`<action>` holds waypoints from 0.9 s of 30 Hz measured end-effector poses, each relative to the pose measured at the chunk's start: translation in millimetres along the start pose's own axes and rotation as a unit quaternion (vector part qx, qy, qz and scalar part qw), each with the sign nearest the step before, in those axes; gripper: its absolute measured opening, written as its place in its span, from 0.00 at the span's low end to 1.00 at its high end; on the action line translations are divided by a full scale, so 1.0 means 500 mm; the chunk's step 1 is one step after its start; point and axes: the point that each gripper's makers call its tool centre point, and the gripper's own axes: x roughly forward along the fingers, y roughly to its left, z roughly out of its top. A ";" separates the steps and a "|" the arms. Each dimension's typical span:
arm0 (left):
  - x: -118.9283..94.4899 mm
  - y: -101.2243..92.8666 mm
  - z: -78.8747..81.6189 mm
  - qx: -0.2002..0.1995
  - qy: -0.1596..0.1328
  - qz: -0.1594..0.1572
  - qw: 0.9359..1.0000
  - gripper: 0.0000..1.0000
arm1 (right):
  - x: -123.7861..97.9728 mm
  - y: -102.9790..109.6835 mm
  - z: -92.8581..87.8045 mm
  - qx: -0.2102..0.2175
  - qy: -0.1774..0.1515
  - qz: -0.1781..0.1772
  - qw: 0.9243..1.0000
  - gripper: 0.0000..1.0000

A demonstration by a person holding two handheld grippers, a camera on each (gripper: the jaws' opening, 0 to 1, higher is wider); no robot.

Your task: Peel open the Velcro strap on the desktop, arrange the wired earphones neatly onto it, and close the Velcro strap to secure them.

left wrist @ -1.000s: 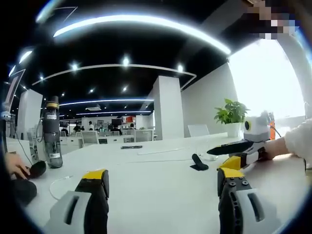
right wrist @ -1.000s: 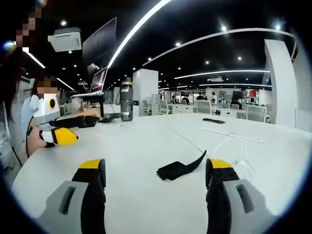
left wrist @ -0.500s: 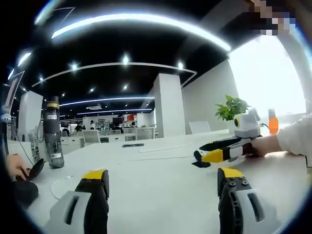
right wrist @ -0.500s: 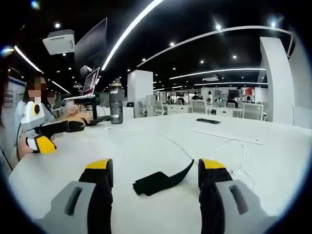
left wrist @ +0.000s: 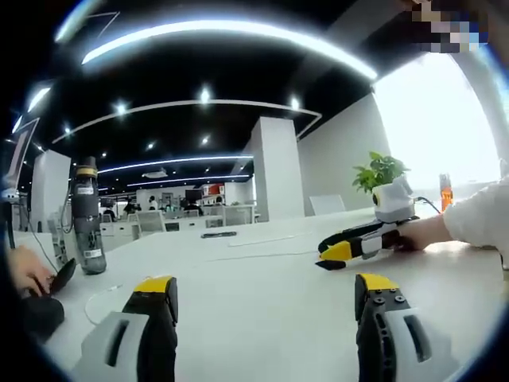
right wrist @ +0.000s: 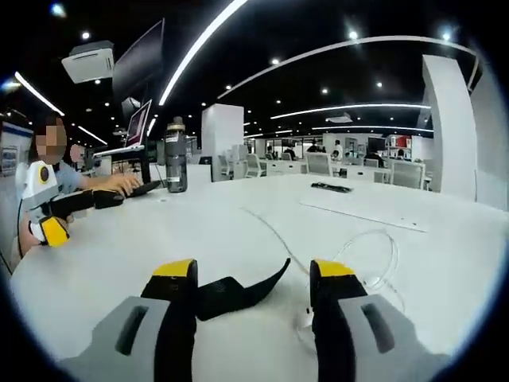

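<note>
The black Velcro strap (right wrist: 238, 293) lies flat on the white desk (right wrist: 199, 239), one end curling up. My right gripper (right wrist: 254, 274) is open and low over it, so the strap sits between the two yellow-tipped jaws without being pinched. The white wired earphones (right wrist: 370, 255) lie in a loose loop just right of that gripper. In the left gripper view, the right gripper (left wrist: 338, 253) reaches in from the right, held by a hand in a white sleeve. My left gripper (left wrist: 265, 286) stands open above bare desk, well back from the strap.
A dark water bottle (left wrist: 83, 215) stands at the far left of the desk, also seen as the bottle (right wrist: 176, 155). A person's hand (left wrist: 24, 270) rests by a black mouse. A thin white cable (left wrist: 99, 296) lies near my left jaw. A potted plant (left wrist: 380, 173) stands behind.
My right gripper has moved forward and down to the strap, which went from ahead of its jaws to between them. The jaws stand a little closer together. The left gripper has stayed put.
</note>
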 end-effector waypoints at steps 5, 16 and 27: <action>0.000 0.001 0.000 0.000 0.000 0.000 1.000 0.94 | -0.001 -0.002 0.000 0.008 -0.001 0.000 1.000 0.50; 0.000 0.002 -0.003 0.000 0.001 0.001 1.000 0.94 | -0.001 0.000 -0.004 0.006 0.002 0.000 1.000 0.40; 0.000 0.002 -0.004 0.002 0.002 0.001 1.000 0.94 | -0.002 -0.005 -0.008 -0.006 0.006 -0.007 1.000 0.33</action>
